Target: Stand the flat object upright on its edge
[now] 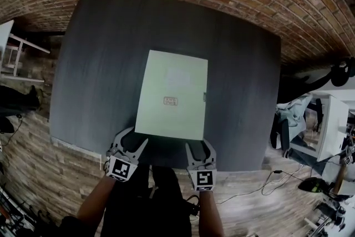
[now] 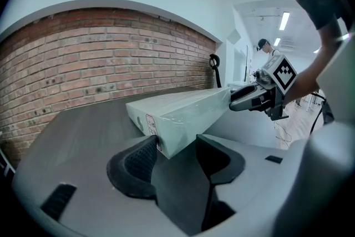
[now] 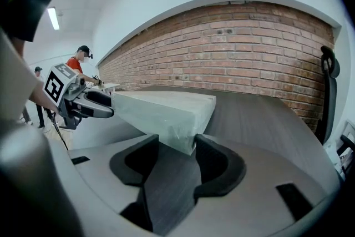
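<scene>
Obs.: flat pale-green box (image 1: 172,94) on the dark table (image 1: 94,64), lying a little nearer the front edge than the far one. Its near edge is raised. The far edge appears to be down on the table, so the box sits tilted, not yet upright.

Left tongs (image 2: 175,147): closed on the box's near-left corner, jaws set wide to span its thickness, ribbed pad against the side with the small label (image 2: 150,125).
Right tongs (image 3: 175,147): same at the near-right corner, with the corner wedged between both pads.

Handling (judgement):
- Straight faces and crisp corners, so it reads as a stiff carton that should not sag between the two grips.
- Probably light for its area, as two corner grips carry the raised edge.
- The clear film (image 2: 194,111) over it looks glossy, so I expect it to be slippery under the pads.
- Only the tips of the corners are gripped, so the hold is shallow. A hold further in along the near edge would be safer.
- The far edge acts as the pivot and may skid on the smooth table as the tilt steepens.
- The edge is narrow, so the box is likely to be tippy once vertical.
</scene>
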